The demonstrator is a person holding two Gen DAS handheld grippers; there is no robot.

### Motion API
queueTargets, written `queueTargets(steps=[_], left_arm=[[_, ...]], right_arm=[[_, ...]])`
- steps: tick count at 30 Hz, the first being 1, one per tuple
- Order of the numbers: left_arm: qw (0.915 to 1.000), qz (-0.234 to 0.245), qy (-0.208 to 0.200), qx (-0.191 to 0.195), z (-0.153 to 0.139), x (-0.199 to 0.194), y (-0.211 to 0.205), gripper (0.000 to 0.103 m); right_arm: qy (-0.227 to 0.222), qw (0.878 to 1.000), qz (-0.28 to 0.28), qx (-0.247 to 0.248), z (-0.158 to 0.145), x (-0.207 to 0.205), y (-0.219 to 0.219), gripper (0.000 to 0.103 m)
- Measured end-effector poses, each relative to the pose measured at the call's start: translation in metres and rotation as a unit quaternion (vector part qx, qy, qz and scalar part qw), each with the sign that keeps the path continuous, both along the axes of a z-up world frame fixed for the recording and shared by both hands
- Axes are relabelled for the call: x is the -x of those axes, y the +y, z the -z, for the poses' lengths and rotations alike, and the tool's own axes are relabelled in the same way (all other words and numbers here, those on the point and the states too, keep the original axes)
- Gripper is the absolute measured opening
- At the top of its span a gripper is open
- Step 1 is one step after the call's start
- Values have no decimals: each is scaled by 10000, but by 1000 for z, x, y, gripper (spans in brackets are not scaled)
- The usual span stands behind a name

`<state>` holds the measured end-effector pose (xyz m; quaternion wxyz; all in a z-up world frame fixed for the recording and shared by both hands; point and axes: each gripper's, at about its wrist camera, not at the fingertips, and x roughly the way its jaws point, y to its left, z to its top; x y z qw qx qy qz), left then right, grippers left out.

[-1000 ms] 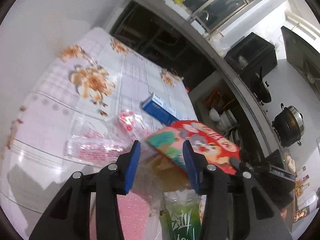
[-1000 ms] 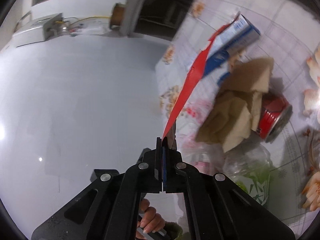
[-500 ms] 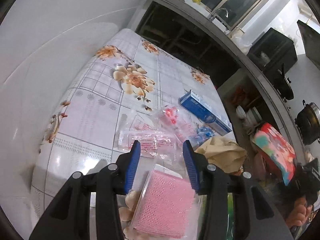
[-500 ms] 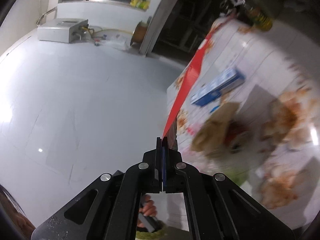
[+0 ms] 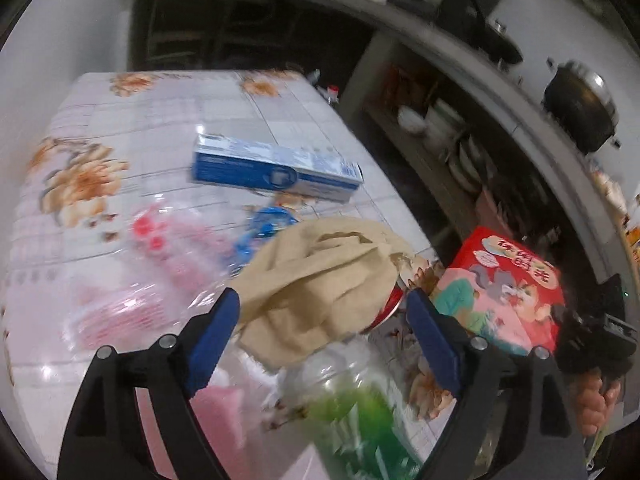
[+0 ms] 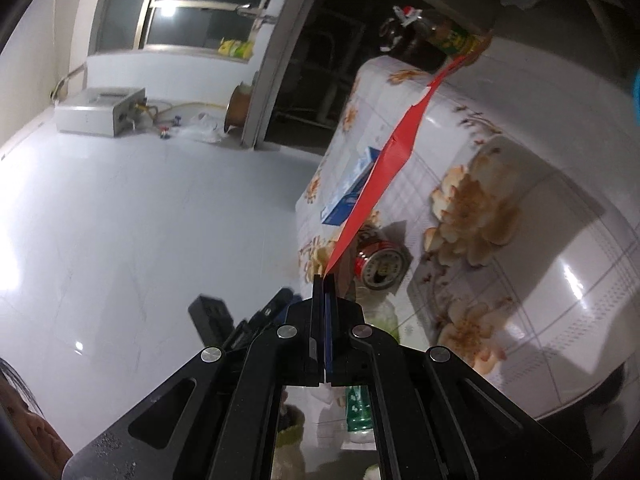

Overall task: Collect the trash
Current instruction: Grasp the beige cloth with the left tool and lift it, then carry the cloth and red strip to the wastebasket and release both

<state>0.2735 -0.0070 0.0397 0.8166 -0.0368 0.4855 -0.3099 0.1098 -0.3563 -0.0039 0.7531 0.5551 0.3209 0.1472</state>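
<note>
We find the right hand-held gripper (image 6: 325,280) clenched on the red packet (image 6: 394,156), clearing it; the left hand-held gripper (image 5: 322,320) is opening, empty, toward the brown cloth (image 5: 320,276) at twelve o'clock on the worktop (image 5: 160,120).

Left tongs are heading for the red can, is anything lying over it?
Yes. A crumpled tan paper is draped over the can, leaving only its rim showing. The left tongs are opening with the paper between them.
</note>
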Motion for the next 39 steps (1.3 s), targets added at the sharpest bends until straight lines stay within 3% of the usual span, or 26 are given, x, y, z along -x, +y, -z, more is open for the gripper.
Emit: queueTargets(steps=[6,9,14,19,21,25,33,39], left_arm=[[9959,188,-30,-886,29,-19,-42,83],[9921,286,-93,-1217,40,-21,-50,71],[9907,206,-217,-1325,41,-18,-47,50],[9888,132,-176,-1475,44,-19,-41,18],[9885,70,-229,-1495,40,-19,-37,12],[9883,-174,-473,-1441,21,-16,-22,7],[9781,-597,-1472,-1346,-47,8,-9,5],[9772,-162,-1956,-805,-94,34,-49,5]], right_arm=[[-77,9999,29,-102,-1,1,-10,0],[-105,9998,-1,-162,4,5,-17,0],[-111,9996,12,-271,13,10,-29,0],[-140,9993,49,-347,16,14,-37,0],[-158,9992,79,-360,17,17,-41,0],[-177,9989,168,-406,21,24,-50,0],[-176,9978,421,-483,27,45,-70,0],[-195,9954,875,-346,26,73,-90,0]])
